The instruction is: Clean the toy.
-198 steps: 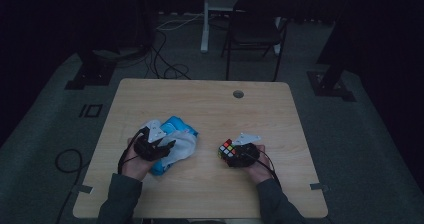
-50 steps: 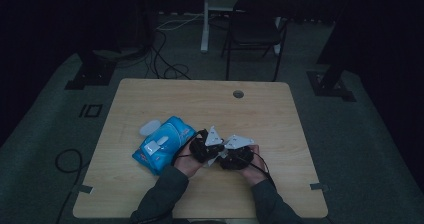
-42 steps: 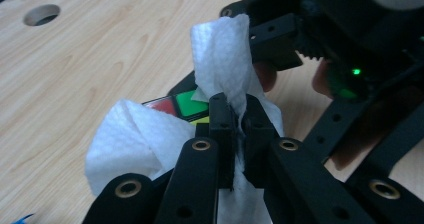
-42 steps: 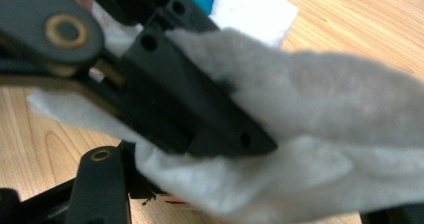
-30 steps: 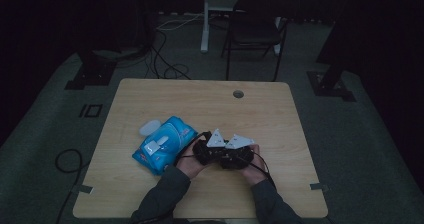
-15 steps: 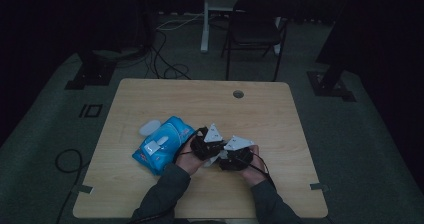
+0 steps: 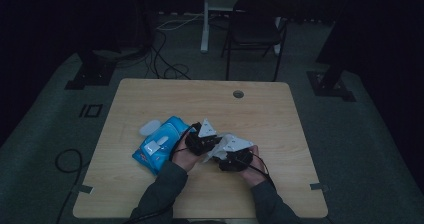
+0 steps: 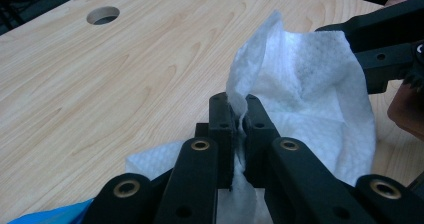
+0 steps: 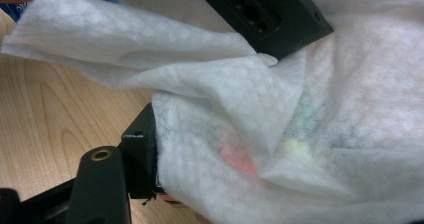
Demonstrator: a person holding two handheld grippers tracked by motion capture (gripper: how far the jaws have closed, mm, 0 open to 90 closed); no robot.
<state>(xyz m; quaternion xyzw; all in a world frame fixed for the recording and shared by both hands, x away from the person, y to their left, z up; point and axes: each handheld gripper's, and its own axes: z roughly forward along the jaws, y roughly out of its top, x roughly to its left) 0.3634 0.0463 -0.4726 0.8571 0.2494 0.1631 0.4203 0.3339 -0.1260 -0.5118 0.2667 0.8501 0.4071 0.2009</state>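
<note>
- On the counter, near its middle and toward my side, both of my grippers sit close together over one bundle; the far half carries nothing but a round cable hole.
- Just left of my hands lies the blue pack of wipes, flat, with a white flap on its top face; a small white lid or pad rests at its far left corner, and I cannot tell which it is.
- Between the grippers is the white wipe, pulled out of the pack and draped loosely. In the right gripper view, faint red, green and yellow patches show through the cloth, so I judge it is wrapped over a coloured puzzle cube, though the cube itself is covered.
- My left gripper has its jaws pressed together on a fold of the wipe, a peak of cloth standing up between them.
- My right gripper is buried under the wipe in its own view; it seems to be clamped around the covered cube, but I cannot tell for sure.
- As I judge it: wipe drawn out and laid over the cube is done; the rubbing of the faces is under way, and removing and setting aside the wipe is left.
</note>
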